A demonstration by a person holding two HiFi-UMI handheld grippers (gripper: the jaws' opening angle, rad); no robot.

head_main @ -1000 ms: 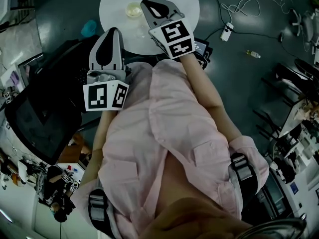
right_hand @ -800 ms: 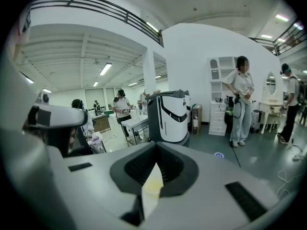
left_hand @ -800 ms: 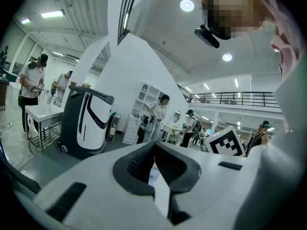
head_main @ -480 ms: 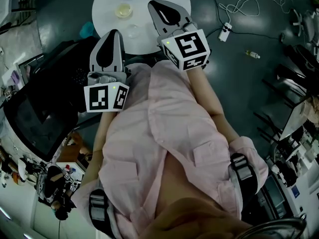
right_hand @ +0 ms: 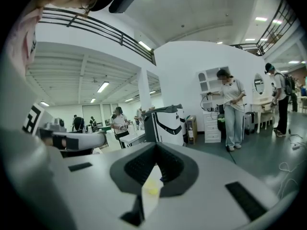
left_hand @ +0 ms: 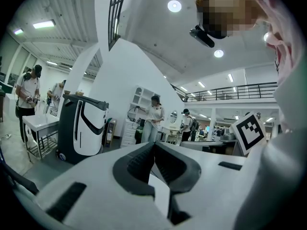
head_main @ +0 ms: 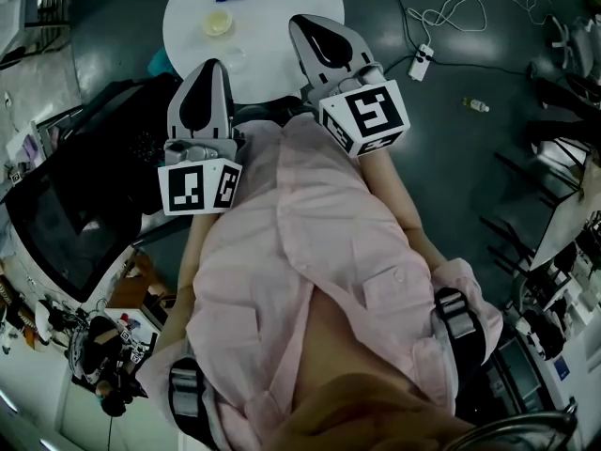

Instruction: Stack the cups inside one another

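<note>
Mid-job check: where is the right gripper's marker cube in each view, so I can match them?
Head view: right gripper's marker cube, upper middle, right of the left gripper's cube.
Left gripper view: the cube, right edge, mid-height.
Right gripper view: not in it; the cube at left is the left gripper's.
Shared landmark: black-and-white machine, in both gripper views.

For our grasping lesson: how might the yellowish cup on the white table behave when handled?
The yellowish cup looks small, so probably light. On the smooth white table it would likely slide; round, it may roll if tipped.
</note>
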